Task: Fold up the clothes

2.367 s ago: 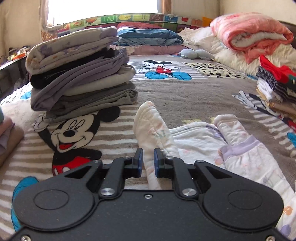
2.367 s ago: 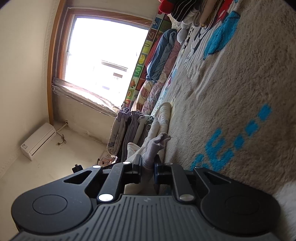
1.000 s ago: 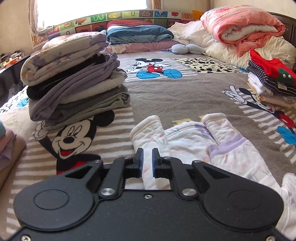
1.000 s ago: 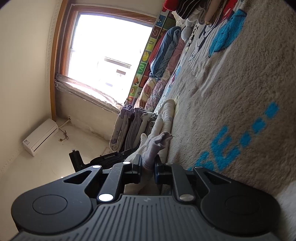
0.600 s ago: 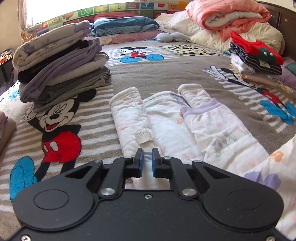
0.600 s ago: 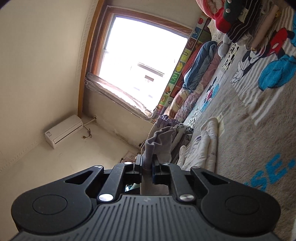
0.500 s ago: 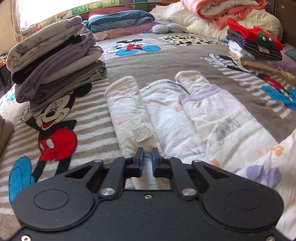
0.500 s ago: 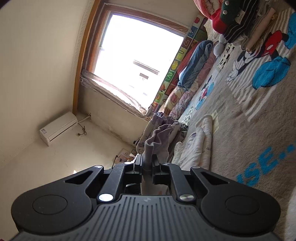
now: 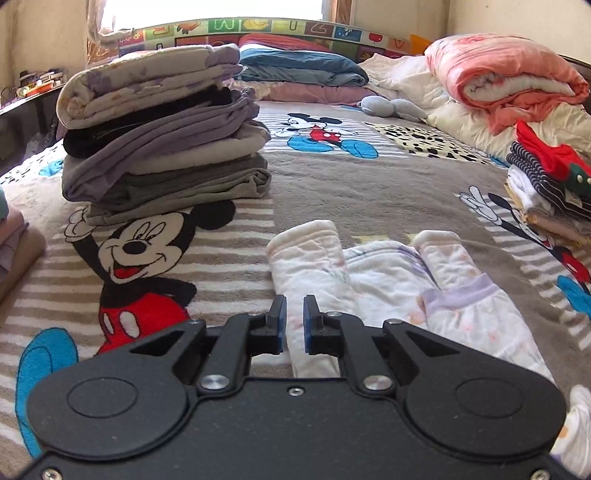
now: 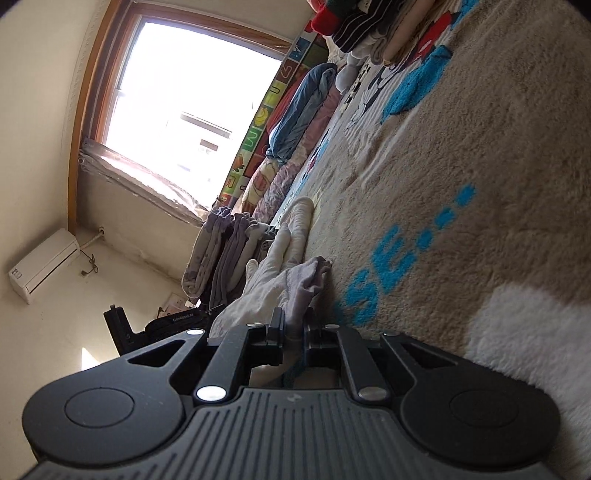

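Both tongs are dropping back toward the bed [image 9: 388, 192] after lifting. The right tongs [image 10: 293, 332] are pinching the garment's lilac cuff [image 10: 306, 284]; the left tongs [image 9: 293, 325], nearly closed, are seemingly gripping the pale garment [image 9: 369, 280]. Farther off, a folded stack [image 9: 162, 147] is sitting.

The alphabet border [image 9: 258, 27] behind the bed's pillows shows single letters, among them "W" and "U". On the bed blanket [image 10: 480, 166], blue embroidered letters read "SE" followed by dots. Other print is too small.
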`<control>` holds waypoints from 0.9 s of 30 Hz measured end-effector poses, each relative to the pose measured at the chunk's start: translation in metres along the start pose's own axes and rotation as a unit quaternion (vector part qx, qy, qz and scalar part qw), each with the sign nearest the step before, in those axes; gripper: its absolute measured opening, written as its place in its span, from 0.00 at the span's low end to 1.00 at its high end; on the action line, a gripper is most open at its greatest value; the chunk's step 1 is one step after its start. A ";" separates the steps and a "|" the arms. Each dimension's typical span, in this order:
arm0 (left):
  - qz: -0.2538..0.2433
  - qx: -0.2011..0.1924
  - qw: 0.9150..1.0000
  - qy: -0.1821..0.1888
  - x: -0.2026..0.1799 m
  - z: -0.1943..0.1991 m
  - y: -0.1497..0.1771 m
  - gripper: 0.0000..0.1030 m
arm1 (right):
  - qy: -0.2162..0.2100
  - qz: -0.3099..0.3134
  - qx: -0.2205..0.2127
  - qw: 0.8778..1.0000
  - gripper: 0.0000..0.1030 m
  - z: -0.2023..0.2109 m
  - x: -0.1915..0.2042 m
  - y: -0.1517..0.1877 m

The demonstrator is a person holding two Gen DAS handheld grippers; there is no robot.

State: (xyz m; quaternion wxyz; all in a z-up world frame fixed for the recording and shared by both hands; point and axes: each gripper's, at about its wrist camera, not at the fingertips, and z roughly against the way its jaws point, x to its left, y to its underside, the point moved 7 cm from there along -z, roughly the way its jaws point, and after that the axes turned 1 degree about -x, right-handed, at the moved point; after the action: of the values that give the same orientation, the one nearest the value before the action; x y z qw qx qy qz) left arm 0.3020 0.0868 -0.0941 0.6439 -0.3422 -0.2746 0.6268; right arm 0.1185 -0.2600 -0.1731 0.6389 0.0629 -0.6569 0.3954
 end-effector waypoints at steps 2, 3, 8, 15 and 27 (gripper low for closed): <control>-0.040 0.037 0.998 0.035 -0.016 -0.020 0.015 0.04 | -0.002 0.027 0.001 1.000 0.10 -0.003 0.003 0.004; -0.059 0.039 0.997 0.040 -0.019 -0.021 0.016 0.04 | -0.007 0.031 0.002 0.999 0.10 -0.003 0.003 0.004; -0.109 0.024 0.992 0.054 -0.019 -0.013 0.007 0.04 | -0.026 0.033 0.001 0.999 0.11 -0.002 0.004 0.002; -0.071 -0.019 0.997 0.020 -0.003 -0.029 -0.030 0.04 | -0.044 0.033 0.005 0.998 0.12 -0.002 0.004 0.000; -0.091 0.059 0.993 0.053 -0.016 -0.069 -0.016 0.02 | -0.049 0.032 0.007 0.998 0.13 -0.002 0.003 0.000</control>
State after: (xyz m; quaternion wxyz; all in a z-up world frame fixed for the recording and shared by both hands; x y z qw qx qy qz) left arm 0.3646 0.0648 -0.1224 0.7313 -0.3099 -0.2323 0.5614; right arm 0.1200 -0.2574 -0.1704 0.5922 0.0659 -0.6863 0.4171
